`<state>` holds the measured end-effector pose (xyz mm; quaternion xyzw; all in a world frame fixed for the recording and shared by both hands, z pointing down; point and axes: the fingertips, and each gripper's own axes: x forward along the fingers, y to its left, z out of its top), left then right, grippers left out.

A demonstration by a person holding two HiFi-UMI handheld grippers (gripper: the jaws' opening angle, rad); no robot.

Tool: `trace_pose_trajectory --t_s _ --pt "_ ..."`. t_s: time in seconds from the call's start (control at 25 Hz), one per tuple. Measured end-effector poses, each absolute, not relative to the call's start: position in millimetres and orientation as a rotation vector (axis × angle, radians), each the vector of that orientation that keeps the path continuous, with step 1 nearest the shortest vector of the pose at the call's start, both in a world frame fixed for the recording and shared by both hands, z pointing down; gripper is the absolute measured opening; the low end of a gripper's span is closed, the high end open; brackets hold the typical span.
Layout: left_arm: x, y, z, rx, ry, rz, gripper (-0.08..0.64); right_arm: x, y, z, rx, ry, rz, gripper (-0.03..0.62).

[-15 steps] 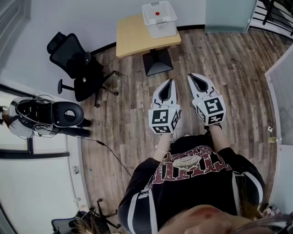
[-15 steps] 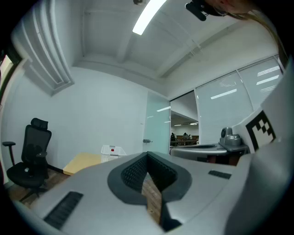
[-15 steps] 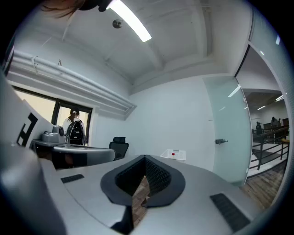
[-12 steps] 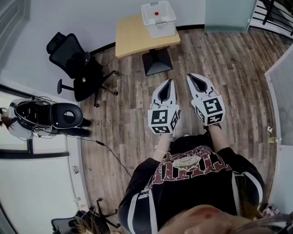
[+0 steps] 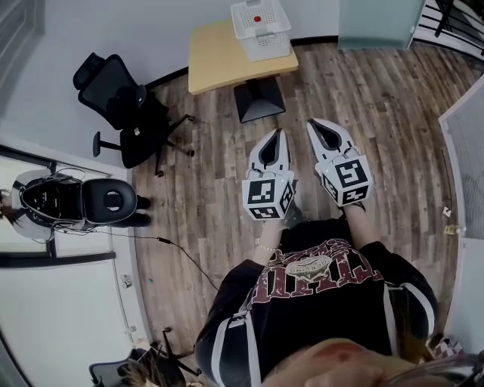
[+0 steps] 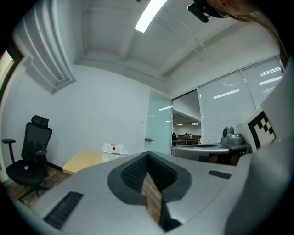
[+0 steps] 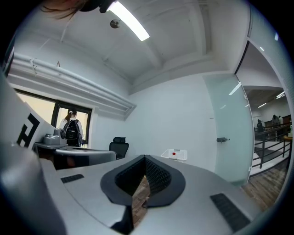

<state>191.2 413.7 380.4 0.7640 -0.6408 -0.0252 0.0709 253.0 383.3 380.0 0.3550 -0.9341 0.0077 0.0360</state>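
Note:
My left gripper [image 5: 281, 133] and right gripper [image 5: 310, 123] are held side by side at waist height over the wooden floor, both pointing toward a small wooden table [image 5: 219, 53]. Both are shut with nothing between the jaws. In the left gripper view the gripper [image 6: 148, 156] has its dark pads pressed together at the tip, and the right gripper [image 7: 145, 158] looks the same. A white mesh basket [image 5: 261, 29] stands on the table's far right corner with a small red thing [image 5: 258, 19] in it. The basket [image 6: 114, 149] is well ahead of both grippers, out of reach.
A black office chair [image 5: 121, 102] stands left of the table. A black round device with cables [image 5: 76, 200] sits at the far left by a wall. A frosted glass door [image 7: 227, 137] is at the right. A person with a backpack [image 7: 70, 128] stands behind a window.
Both grippers stay shut and side by side. The table and basket have slid slightly up and left in the head view; the chair has shifted the same way.

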Motion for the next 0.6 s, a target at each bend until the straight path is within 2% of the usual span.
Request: trace_pose_trajectory --t_s 0.6 --pt "159.2 336.1 382.9 2.354 -1.87 -0.088 0.048 213.5 313.8 378.4 1.13 -2.857 -0.023 0.018"
